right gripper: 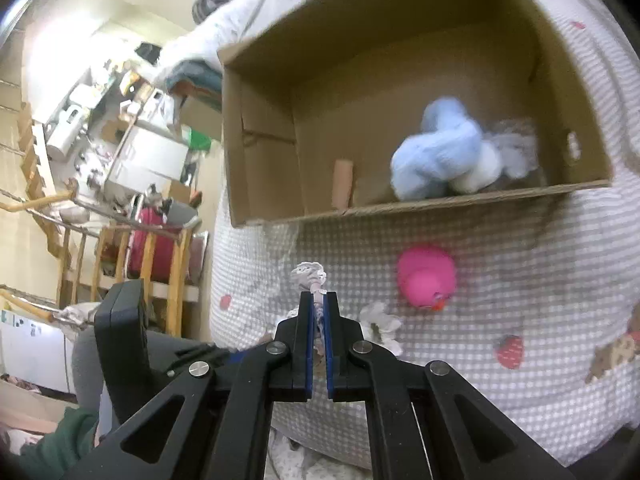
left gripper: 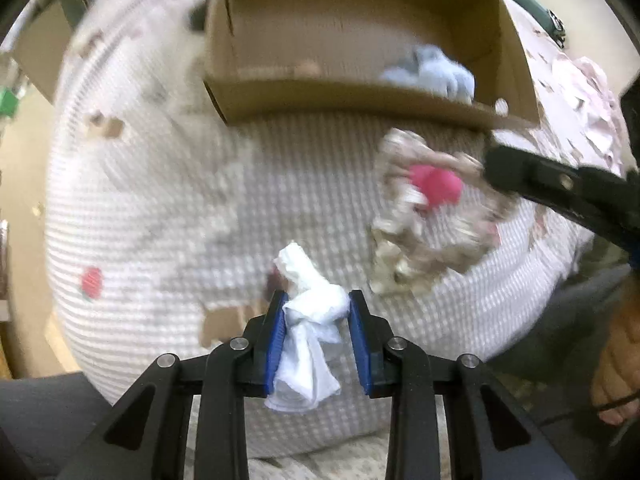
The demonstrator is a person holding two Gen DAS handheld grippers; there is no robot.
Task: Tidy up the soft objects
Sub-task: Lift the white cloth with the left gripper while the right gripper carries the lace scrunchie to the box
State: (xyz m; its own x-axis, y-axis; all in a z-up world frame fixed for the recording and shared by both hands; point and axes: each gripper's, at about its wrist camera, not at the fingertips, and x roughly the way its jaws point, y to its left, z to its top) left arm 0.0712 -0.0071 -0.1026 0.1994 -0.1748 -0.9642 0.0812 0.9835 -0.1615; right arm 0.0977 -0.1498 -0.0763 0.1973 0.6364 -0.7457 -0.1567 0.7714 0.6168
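One cardboard box (right gripper: pixel 400 80) stands open on a bed cover (left gripper: pixel 200 200) with a white and grey check pattern, and I take this box as the landmark. Inside the box, in its near right corner, lies one light blue soft bundle (right gripper: pixel 436 156), with something grey and fluffy touching it on the right side. One small brown cardboard tube (right gripper: pixel 343 182) stands against the inside of the near wall, left of the bundle.

In front of the box, on the cover, sits one pink rubber duck (right gripper: pixel 427 278), apart from the box wall. In the left wrist view a beige patterned cloth (left gripper: pixel 424 216) hangs in front of the box and the duck shows through or beside it; this part is blurred, so I cannot tell whether they touch.

There are two grippers. The left gripper (left gripper: pixel 318 312) is in front of the box, further from it than the duck, and its blue pads (left gripper: pixel 276 336) press on one white crumpled cloth (left gripper: pixel 310 320), which sticks out above and below the jaws. The right gripper (right gripper: pixel 319 312) has its jaws almost together, clamped on a thin piece of the patterned cloth, whose end pokes out above the tips. In the left wrist view, the black fingers of this gripper enter from the right, just below the front right corner of the box.
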